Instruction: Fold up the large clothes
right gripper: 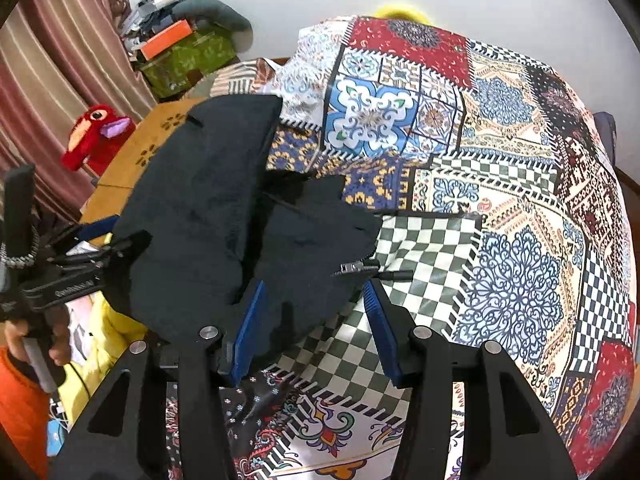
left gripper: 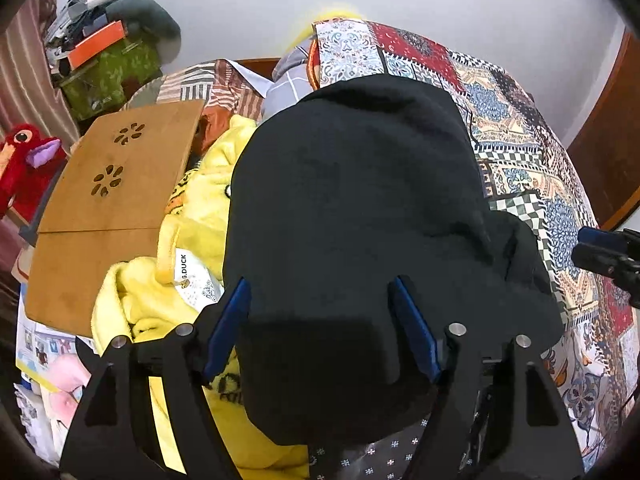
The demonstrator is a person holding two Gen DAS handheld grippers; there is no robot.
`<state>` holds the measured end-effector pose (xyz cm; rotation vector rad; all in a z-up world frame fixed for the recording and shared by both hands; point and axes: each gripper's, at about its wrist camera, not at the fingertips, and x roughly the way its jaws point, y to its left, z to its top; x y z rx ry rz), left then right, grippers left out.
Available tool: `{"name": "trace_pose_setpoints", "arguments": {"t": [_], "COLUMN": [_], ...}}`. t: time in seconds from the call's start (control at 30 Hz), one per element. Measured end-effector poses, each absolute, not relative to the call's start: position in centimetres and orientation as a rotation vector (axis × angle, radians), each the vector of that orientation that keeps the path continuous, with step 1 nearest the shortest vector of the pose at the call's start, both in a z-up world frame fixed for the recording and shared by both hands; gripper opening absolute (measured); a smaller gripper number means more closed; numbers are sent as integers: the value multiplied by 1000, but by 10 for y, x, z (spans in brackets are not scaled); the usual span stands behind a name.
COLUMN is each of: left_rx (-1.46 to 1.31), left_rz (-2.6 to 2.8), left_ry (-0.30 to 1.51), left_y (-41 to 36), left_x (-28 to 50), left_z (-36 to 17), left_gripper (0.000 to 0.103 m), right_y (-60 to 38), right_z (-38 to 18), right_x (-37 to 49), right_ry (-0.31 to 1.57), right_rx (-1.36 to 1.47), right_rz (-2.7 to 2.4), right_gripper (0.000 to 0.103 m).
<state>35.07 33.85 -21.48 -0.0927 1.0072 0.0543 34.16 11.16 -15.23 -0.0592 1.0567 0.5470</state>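
A large black fleece garment (left gripper: 356, 200) lies folded on a patchwork bedspread (left gripper: 516, 136). My left gripper (left gripper: 320, 292) is open, its blue pads straddling the garment's near end without closing on it. In the right wrist view the same black garment (right gripper: 208, 208) lies left of centre, with a zipper end (right gripper: 356, 268) at its near right edge. My right gripper (right gripper: 314, 292) is open just above that edge, fingers either side of the cloth. The left gripper (right gripper: 100, 256) shows at the garment's left side.
A yellow duck-print garment (left gripper: 192, 240) lies heaped left of the black one. A wooden lap table (left gripper: 104, 216) stands beyond it, with a red plush toy (right gripper: 96, 136) and a cluttered green box (right gripper: 188, 56) at the back. The bedspread (right gripper: 500, 200) stretches right.
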Motion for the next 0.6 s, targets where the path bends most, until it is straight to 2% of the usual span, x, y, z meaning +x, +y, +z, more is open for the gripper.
{"name": "trace_pose_setpoints", "arguments": {"t": [0.1, 0.2, 0.37, 0.43, 0.6], "left_rx": [-92, -93, -92, -64, -52], "left_rz": [54, 55, 62, 73, 78], "left_ry": [1005, 1006, 1005, 1028, 1022], "left_y": [338, 338, 337, 334, 330], "left_x": [351, 350, 350, 351, 348], "left_z": [-215, -215, -216, -223, -222], "left_gripper": [73, 73, 73, 75, 76], "right_y": [130, 154, 197, 199, 186], "right_z": [-145, -153, -205, -226, -225], "right_x": [343, 344, 353, 357, 360], "right_ry": [1028, 1015, 1132, 1155, 1194], "right_rx": [-63, -56, -92, -54, 6], "right_rz": [578, 637, 671, 672, 674], "right_gripper": [47, 54, 54, 57, 57]}}
